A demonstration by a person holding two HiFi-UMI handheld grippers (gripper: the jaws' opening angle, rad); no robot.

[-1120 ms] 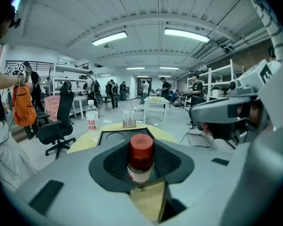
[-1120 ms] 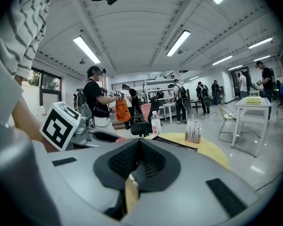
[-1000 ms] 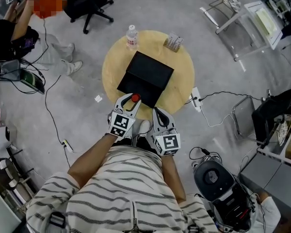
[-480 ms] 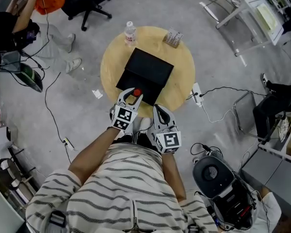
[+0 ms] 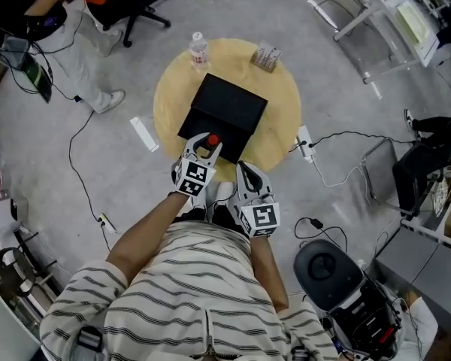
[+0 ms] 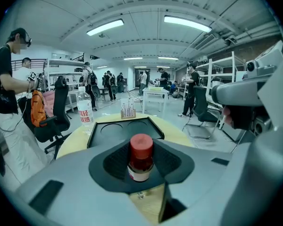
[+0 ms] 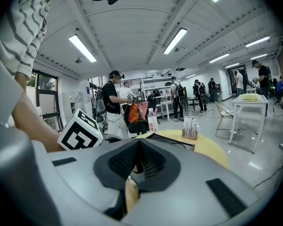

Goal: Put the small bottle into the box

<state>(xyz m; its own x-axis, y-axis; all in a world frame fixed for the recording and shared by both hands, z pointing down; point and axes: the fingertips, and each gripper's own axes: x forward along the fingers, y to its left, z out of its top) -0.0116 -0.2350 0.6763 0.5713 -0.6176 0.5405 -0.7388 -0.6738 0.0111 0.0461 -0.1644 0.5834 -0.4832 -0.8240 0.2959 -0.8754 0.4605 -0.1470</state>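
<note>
Left tongs (image 5: 207, 143) have crept up-frame since a second ago. Their bottle (image 6: 141, 158) is now held at the near edge of the black box (image 5: 227, 110), mid-frame on the desk (image 5: 279, 119). Bottle has a red cap, brown glass and a pale label. It stands upright, long axis vertical, cap up. Left tongs clamp it. Right tongs (image 5: 243, 173) are closed with nothing in them.

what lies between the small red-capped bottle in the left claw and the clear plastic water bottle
The black rectangular box, shown in the head view and left gripper view.
</note>
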